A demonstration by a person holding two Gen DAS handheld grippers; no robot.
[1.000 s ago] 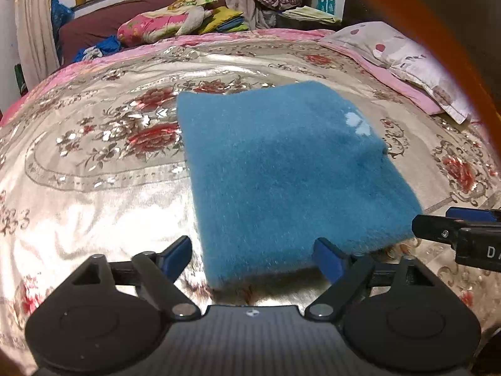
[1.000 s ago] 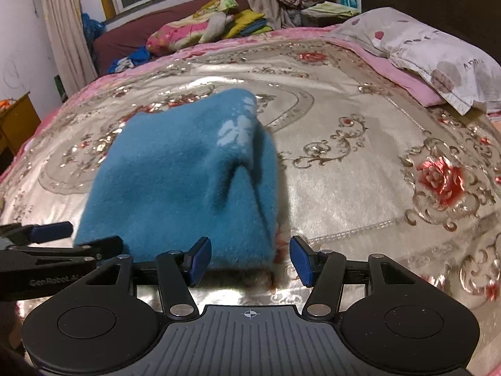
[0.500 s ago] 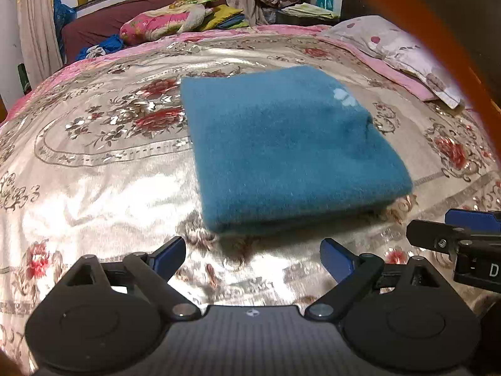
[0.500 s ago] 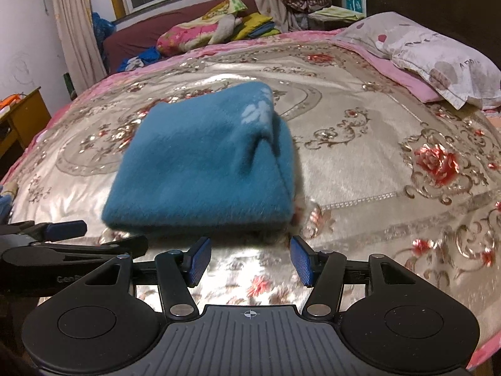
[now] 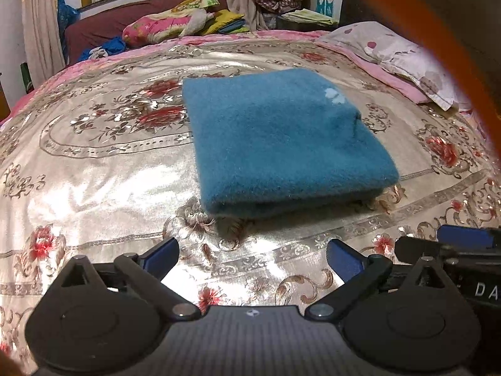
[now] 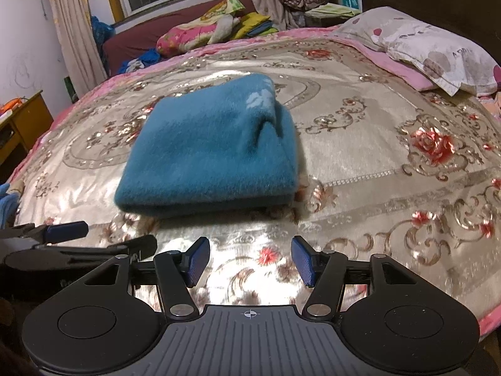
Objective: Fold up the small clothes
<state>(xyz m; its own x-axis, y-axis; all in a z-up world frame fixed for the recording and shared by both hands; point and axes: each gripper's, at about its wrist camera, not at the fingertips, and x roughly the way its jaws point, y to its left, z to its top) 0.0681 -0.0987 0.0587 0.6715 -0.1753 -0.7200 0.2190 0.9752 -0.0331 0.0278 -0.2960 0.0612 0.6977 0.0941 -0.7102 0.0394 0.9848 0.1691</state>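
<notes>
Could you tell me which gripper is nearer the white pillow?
Right. The right gripper lies toward the pillow; the left gripper, jaws opening and empty, sits farther away.

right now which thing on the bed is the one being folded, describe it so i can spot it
Start from the bed's shiny floral bedspread, silver-beige with red roses. Near its middle lies one folded cloth, a thick fuzzy rectangle with its rounded fold edge toward the cameras. It is the only solid teal-blue thing on the spread, with a small pale print near one far corner, unlike the white spotted pillow at the bed's edge.

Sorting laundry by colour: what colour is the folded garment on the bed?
Teal blue with a small pale patch, the folded garment shows best in the left wrist view.
</notes>
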